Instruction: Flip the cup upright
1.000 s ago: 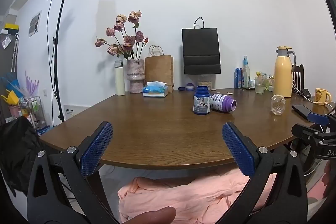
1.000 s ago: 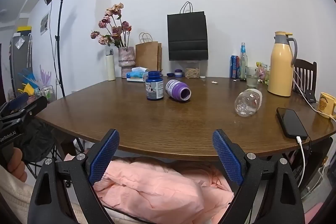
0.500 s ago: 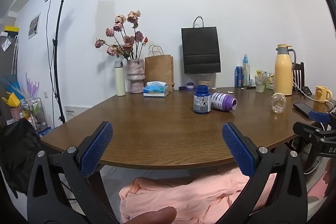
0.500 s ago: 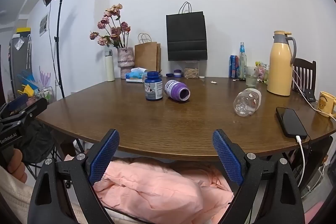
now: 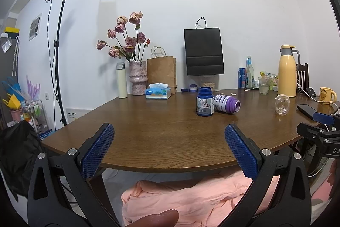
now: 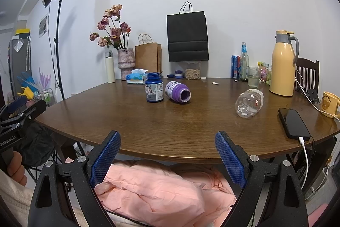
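At the near edge of the wooden table (image 6: 180, 127), the left gripper (image 5: 169, 152) hangs with its blue pads spread wide and nothing between them, short of the tabletop. Far left on the table stand a white flask (image 6: 110, 69) and a pink vase of dried roses (image 6: 125, 63), with a tissue box (image 6: 136, 78) just beside them. Toward the middle, a blue bottle (image 6: 154, 87) stands upright without a lid, and a purple bottle (image 6: 178, 92) lies on its side just right of it, mouth toward the camera (whether the two touch cannot be told). The right gripper (image 6: 167, 155) is likewise released, jaws wide apart and empty, below the table's near rim. Right of centre, the clear cup (image 6: 249, 103) lies tipped on its side on the table, well apart from both grippers and from the bottles. Near it to the right rests a black phone (image 6: 294, 123) with a white cable plugged in, a yellow jug (image 6: 283, 65) stands farther back, and a yellow mug (image 6: 330, 104) sits at the far right edge.
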Action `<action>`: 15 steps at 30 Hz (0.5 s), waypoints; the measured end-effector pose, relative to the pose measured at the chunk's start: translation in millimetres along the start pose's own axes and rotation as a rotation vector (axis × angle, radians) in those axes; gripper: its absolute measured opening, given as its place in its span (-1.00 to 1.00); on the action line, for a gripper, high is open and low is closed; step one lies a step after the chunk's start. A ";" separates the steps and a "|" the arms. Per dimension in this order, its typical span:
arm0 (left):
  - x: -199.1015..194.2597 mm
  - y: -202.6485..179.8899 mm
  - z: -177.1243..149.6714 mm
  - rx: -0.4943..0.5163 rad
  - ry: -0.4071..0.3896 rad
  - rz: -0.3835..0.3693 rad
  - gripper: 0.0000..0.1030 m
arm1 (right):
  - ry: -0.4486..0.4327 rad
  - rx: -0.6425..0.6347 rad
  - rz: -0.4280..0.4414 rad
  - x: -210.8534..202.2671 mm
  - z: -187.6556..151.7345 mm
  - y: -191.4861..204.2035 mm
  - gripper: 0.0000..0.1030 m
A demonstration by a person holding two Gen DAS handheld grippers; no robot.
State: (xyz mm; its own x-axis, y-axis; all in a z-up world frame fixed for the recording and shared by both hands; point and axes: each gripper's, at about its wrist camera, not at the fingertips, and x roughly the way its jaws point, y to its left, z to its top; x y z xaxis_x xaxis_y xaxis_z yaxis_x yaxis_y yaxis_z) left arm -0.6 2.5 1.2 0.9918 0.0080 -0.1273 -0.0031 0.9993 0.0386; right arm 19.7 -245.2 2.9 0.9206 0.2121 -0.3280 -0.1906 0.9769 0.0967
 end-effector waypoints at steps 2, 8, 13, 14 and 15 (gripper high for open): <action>-0.1 2.6 0.4 -0.005 -0.002 0.003 1.00 | 0.004 0.001 0.001 0.8 0.4 0.5 0.82; -0.4 0.7 0.6 0.001 -0.002 0.003 1.00 | 0.006 -0.007 0.002 2.3 0.1 0.9 0.82; 0.5 -1.0 0.7 0.009 0.002 -0.002 1.00 | 0.007 0.005 -0.004 3.1 -1.5 -2.4 0.82; 0.5 -1.4 0.5 0.008 0.003 0.000 1.00 | 0.008 0.003 -0.003 2.8 -2.0 -1.4 0.82; 0.2 -1.1 0.5 0.006 0.002 0.001 1.00 | 0.007 -0.001 -0.001 2.7 -2.0 -0.6 0.82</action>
State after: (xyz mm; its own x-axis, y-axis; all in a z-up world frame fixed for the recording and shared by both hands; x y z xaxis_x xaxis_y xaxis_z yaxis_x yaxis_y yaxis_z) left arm -0.3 1.4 1.6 0.9916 0.0087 -0.1292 -0.0029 0.9990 0.0451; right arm 21.6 -245.1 0.1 0.9184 0.2109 -0.3348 -0.1898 0.9772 0.0950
